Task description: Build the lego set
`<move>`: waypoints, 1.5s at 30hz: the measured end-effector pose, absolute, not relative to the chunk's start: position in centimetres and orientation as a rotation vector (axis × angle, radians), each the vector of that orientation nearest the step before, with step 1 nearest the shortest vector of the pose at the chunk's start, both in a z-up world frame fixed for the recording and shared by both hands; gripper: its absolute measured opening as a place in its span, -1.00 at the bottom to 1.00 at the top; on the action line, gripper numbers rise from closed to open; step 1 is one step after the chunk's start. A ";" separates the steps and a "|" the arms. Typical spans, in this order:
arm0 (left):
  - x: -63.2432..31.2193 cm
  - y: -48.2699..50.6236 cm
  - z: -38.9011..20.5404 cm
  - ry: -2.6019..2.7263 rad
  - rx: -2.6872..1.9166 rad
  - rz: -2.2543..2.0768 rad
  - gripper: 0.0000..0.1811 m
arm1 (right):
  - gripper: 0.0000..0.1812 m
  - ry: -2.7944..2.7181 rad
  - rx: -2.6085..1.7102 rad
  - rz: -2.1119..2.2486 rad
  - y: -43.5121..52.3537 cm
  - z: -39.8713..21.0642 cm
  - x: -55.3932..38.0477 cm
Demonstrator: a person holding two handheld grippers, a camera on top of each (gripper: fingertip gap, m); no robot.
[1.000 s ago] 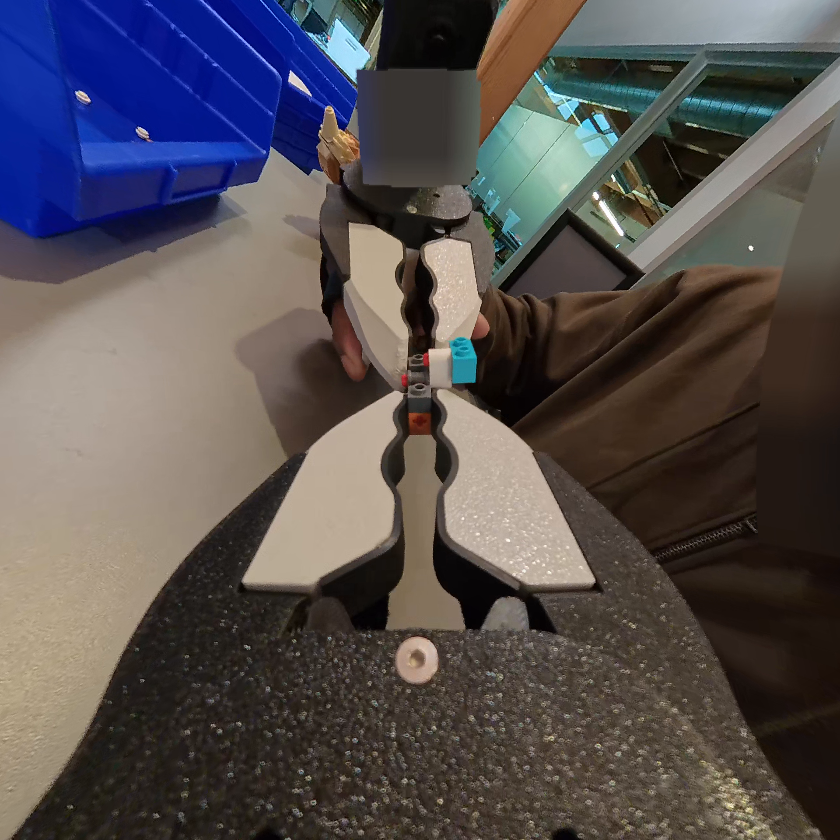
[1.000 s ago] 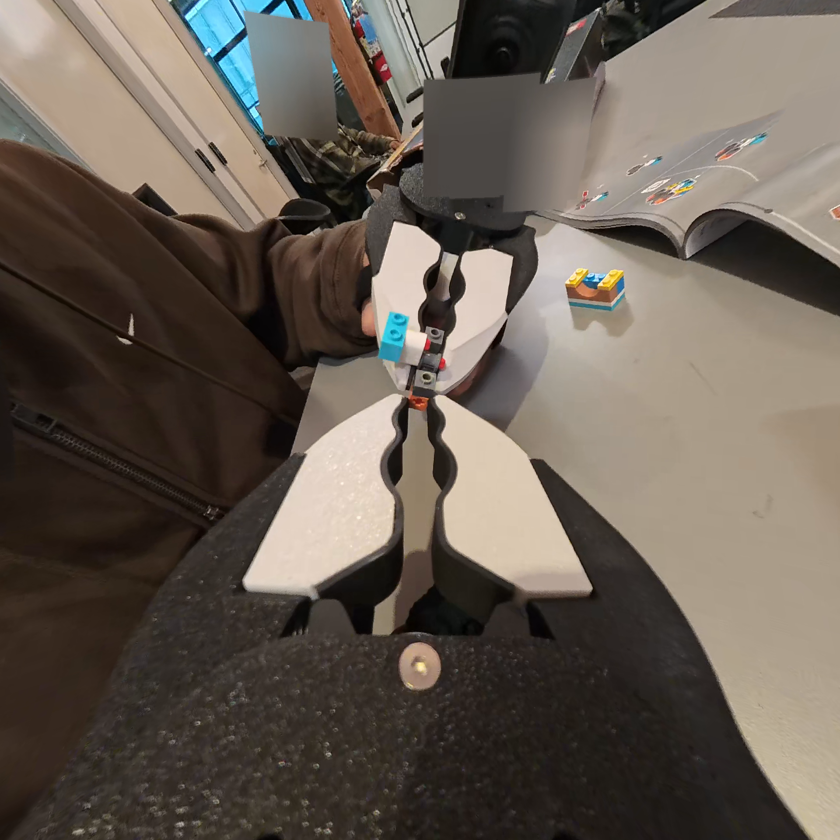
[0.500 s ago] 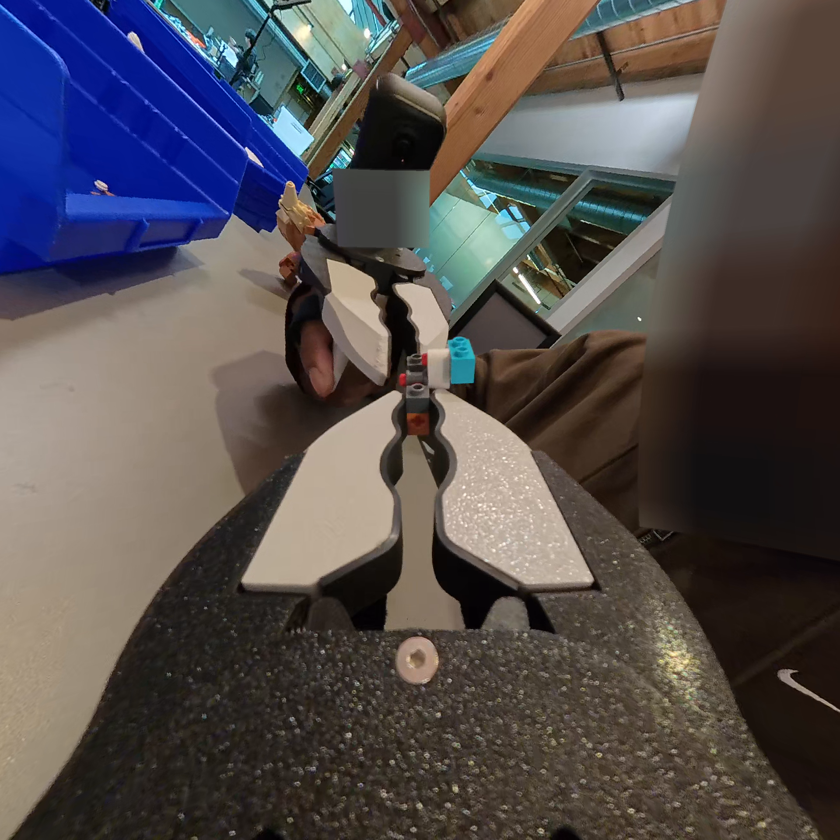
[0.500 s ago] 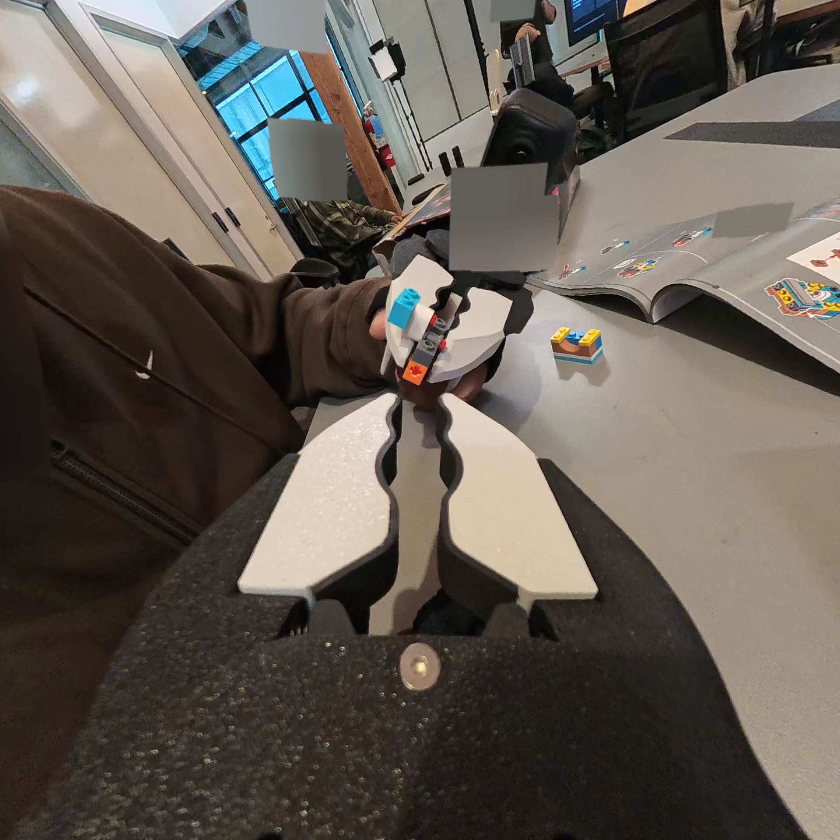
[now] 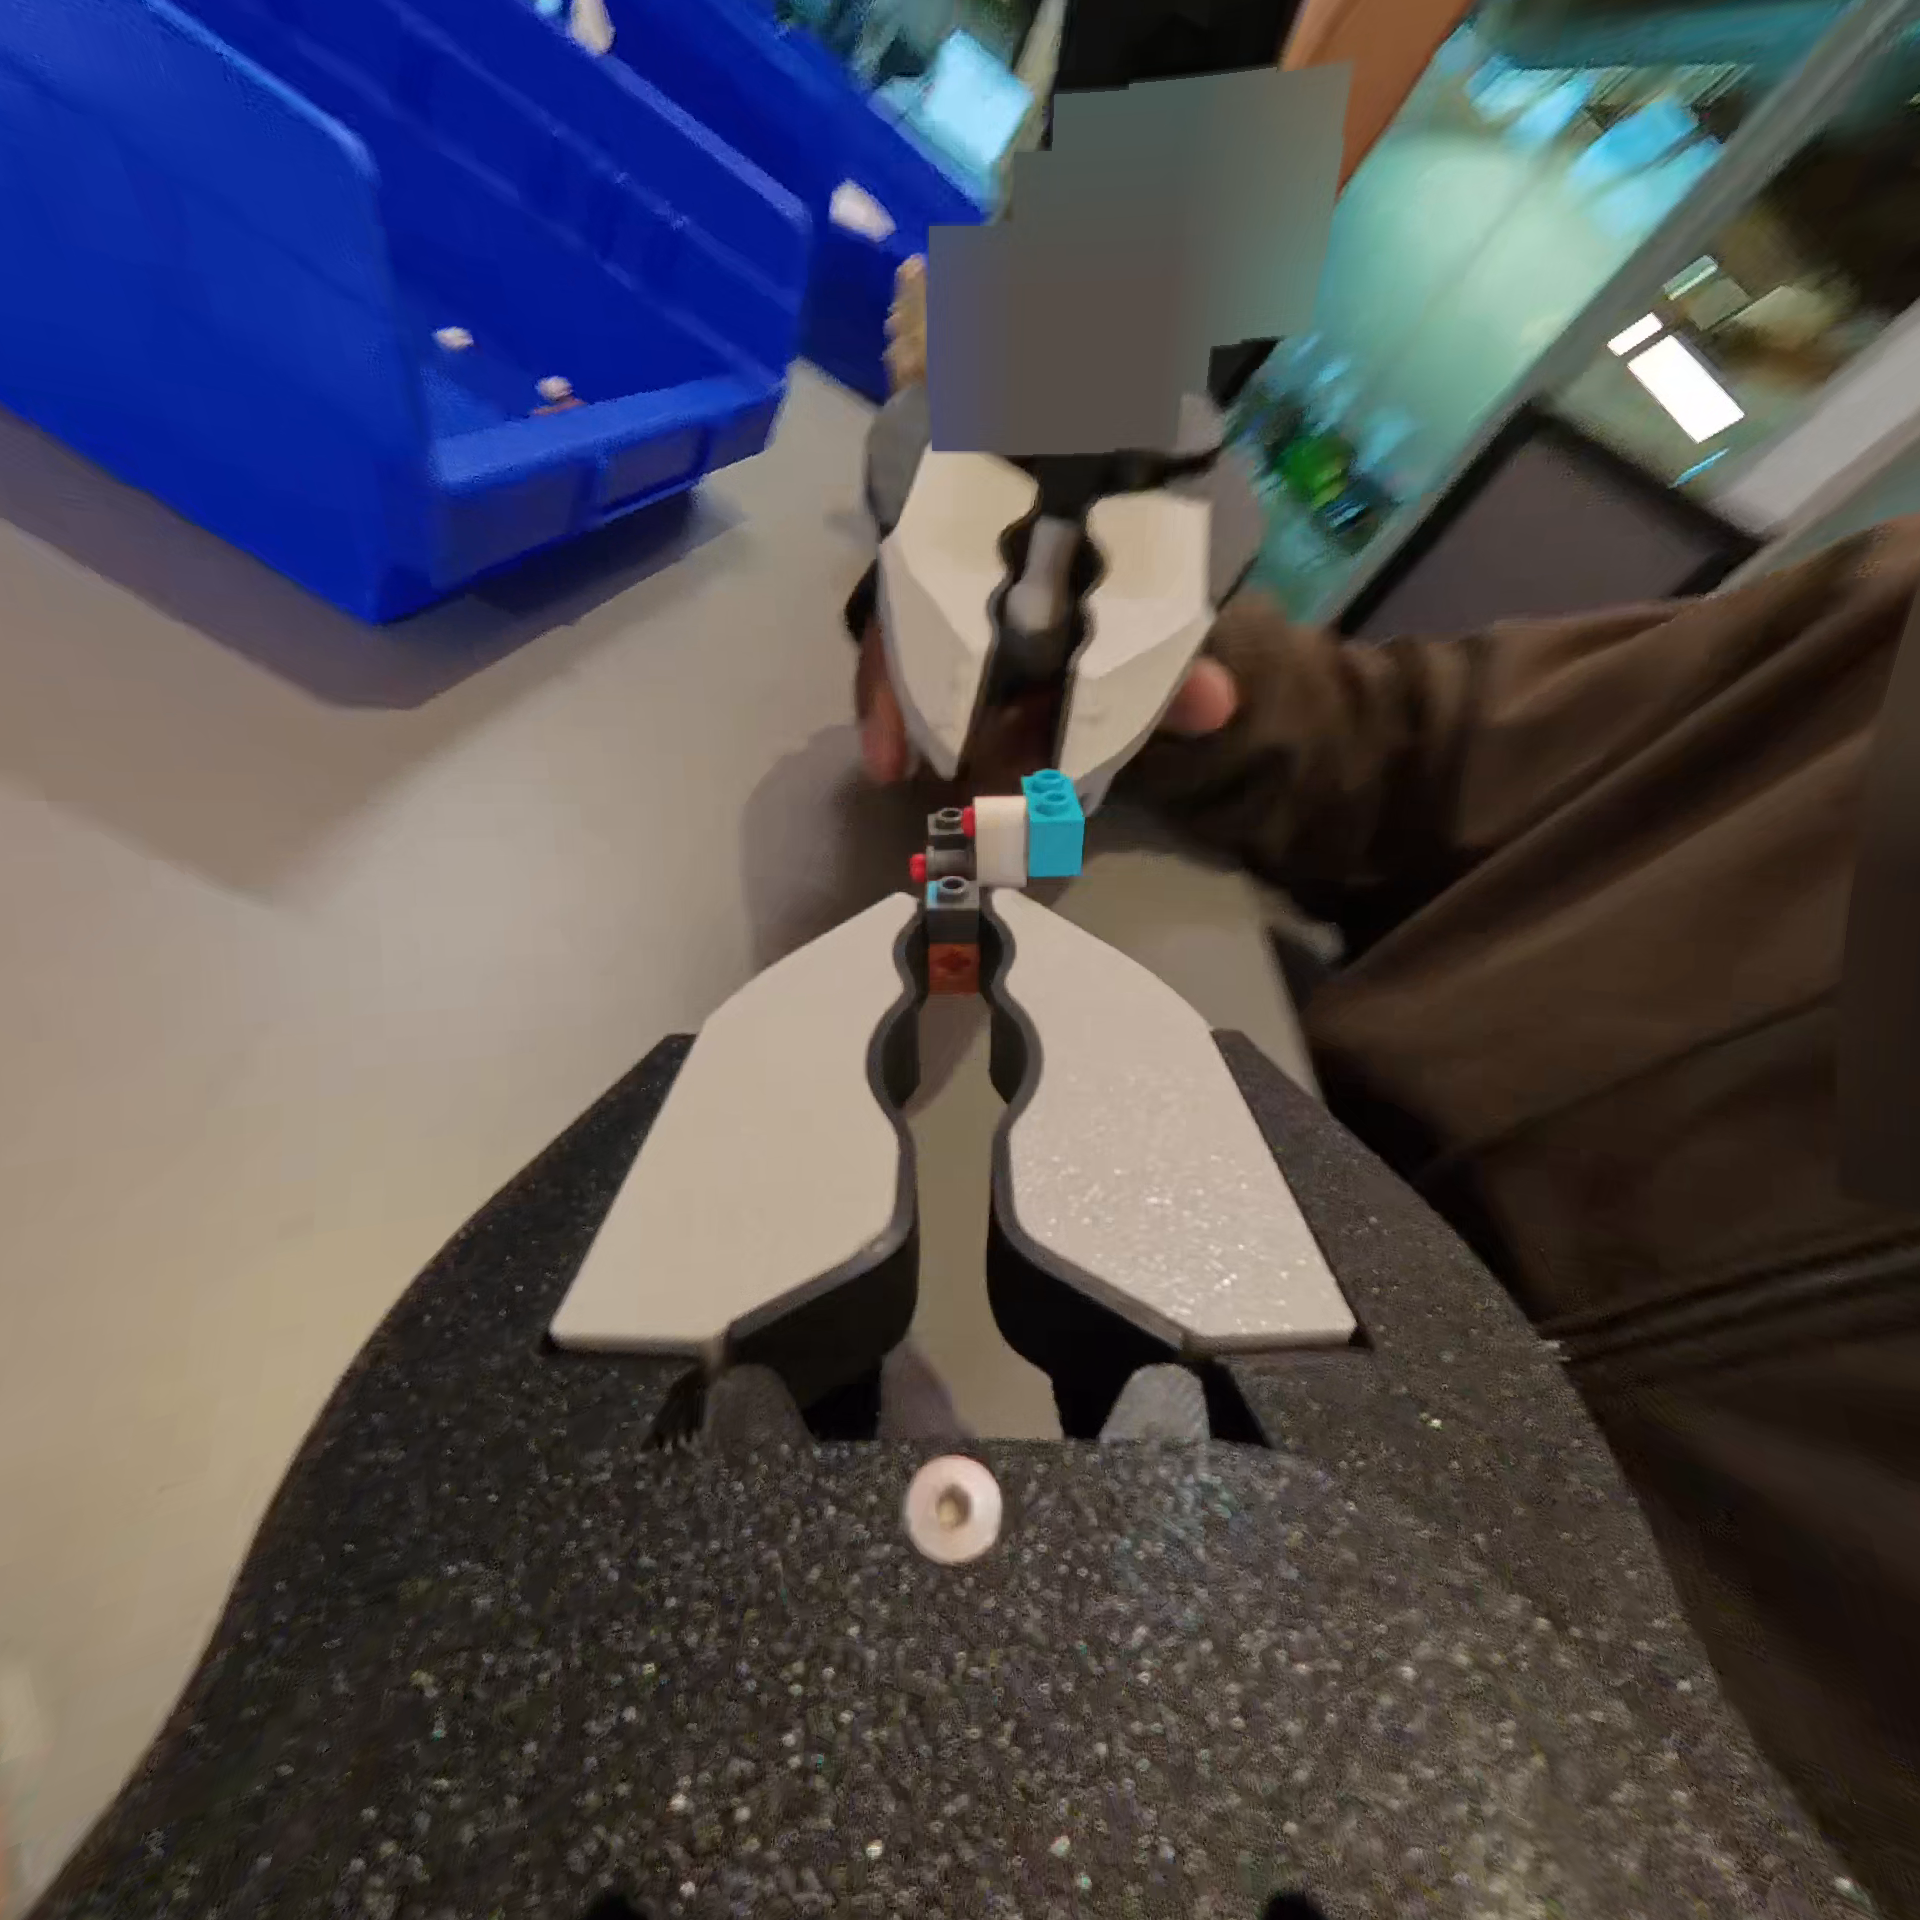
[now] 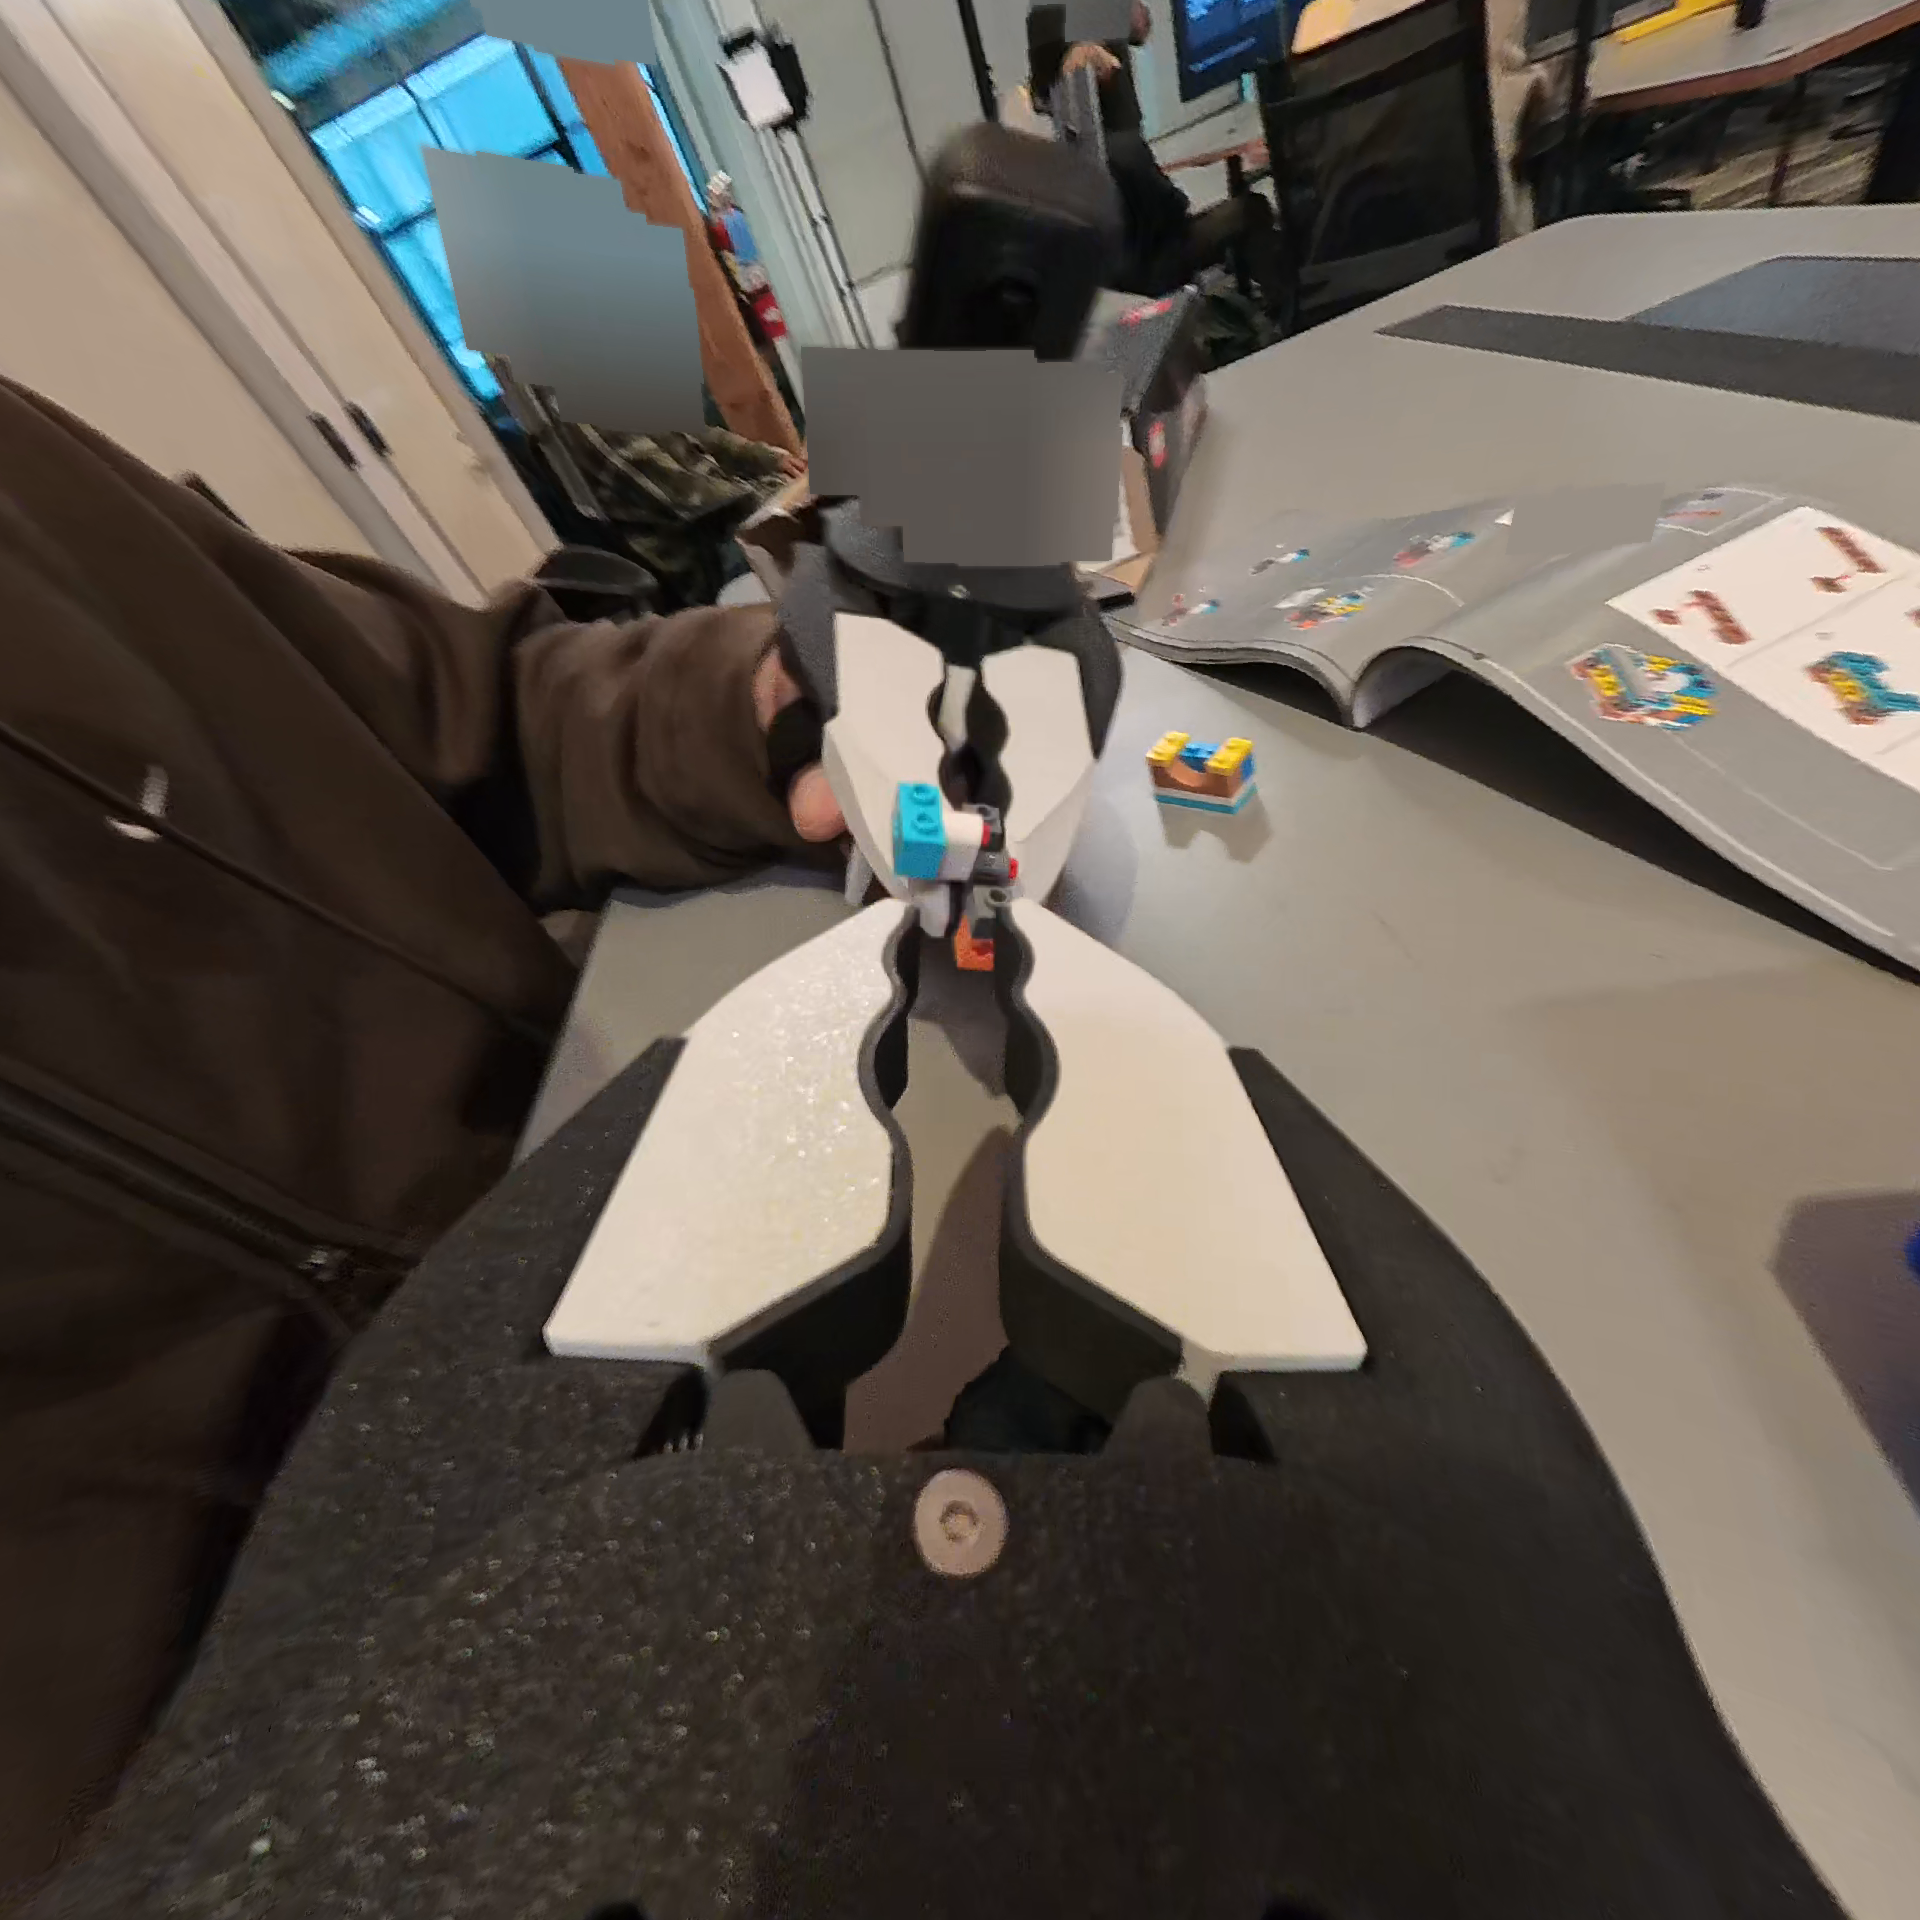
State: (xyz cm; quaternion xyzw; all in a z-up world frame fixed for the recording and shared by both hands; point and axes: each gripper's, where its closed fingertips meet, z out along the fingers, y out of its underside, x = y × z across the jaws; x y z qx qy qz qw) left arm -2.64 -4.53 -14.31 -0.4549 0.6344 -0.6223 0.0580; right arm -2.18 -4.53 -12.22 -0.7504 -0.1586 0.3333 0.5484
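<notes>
The left gripper (image 5: 954,935) is clamped on the lego stack (image 5: 954,940), pinching its dark and orange bottom bricks between the fingertips, held up off the grey table (image 5: 260,987). Above the grip the stack carries small grey bricks with red studs, and a white piece capped by a cyan brick (image 5: 1051,837) juts out sideways. The right gripper (image 6: 961,940) faces it tip to tip, its jaws narrowly parted with nothing in them; from its own view the stack's orange brick (image 6: 975,945) sits right at its fingertips, but I cannot tell whether they touch it. Beyond the stack on the table, a small brown, blue and yellow build (image 6: 1202,771) stands just beside the open booklet (image 6: 1558,644). Blue bins (image 5: 364,312) line the table's far side, well apart from the stack.
</notes>
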 end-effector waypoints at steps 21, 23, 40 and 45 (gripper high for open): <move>-2.2 -2.7 -19.2 2.084 -1.506 -1.287 -0.74 | -0.76 -0.385 -2.239 0.285 -3.2 -18.6 0.8; -2.3 -2.6 -18.8 2.068 -1.507 -1.331 -0.71 | -0.76 -0.414 -2.336 0.206 -3.7 -19.1 1.6; -1.4 0.1 -13.8 1.787 -1.427 -1.534 -0.70 | -0.78 -1.680 -2.989 -1.286 -10.9 -10.1 7.6; -1.0 1.0 -13.7 1.729 -1.437 -1.556 -0.71 | -0.78 -1.887 -2.990 -1.404 -11.5 -8.7 6.2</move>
